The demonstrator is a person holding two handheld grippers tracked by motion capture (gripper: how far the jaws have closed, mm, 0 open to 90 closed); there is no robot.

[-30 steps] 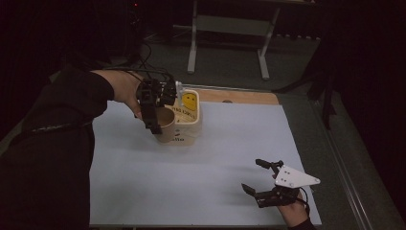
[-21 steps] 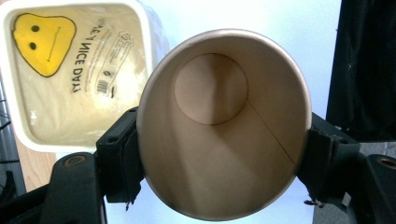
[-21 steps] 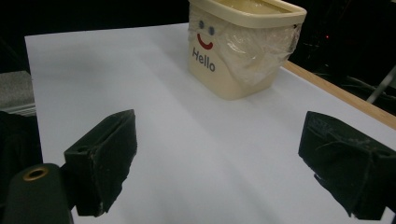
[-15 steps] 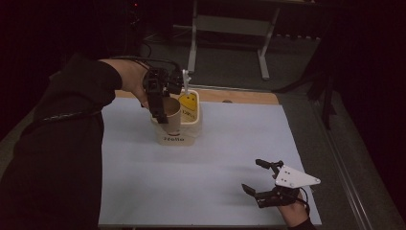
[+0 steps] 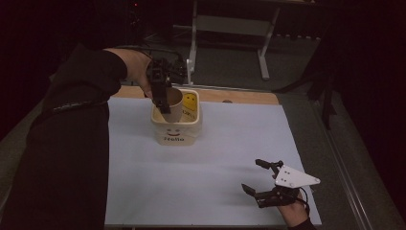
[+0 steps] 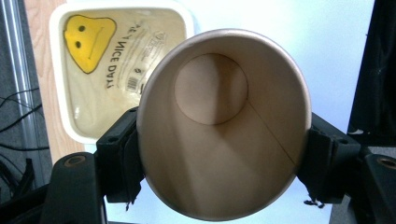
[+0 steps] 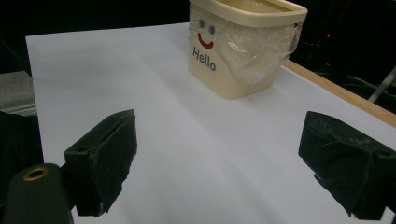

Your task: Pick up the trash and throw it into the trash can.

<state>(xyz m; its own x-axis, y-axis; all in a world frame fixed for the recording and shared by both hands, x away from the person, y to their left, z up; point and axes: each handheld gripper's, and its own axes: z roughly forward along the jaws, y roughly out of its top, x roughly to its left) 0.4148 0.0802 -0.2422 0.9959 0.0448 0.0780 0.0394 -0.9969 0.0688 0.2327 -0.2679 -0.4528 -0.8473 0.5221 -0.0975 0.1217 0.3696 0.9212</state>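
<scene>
We have the paper cup (image 5: 170, 103) clamped in the left gripper (image 5: 163, 96), one jaw pressed on each side of its wall. In the high view the pair sits in the upper middle of the frame, right over the cream tub (image 5: 176, 129) with "Hello" printed on its front. The cup's lower part seems to sit inside the tub's rim there, though we cannot tell whether it touches the bottom.

In the left gripper view the cup (image 6: 224, 126) takes up the centre, mouth toward the camera and base farther off, so its long axis runs along the jaws, away from the hand. The tub (image 6: 56, 70) lies at the upper left of that frame, its open inside and a yellow face label showing beyond the cup's rim. So the tub is below and a little to one side of the cup's base, and that offset is what any lowering or lifting would turn on, in our judgement.

The right gripper (image 5: 268, 184) rests at the lower right of the high view on the white table (image 5: 230, 143), jaws spread with nothing between them, well apart from the tub (image 7: 243, 46). The left hand is plainly the nearer one.
</scene>
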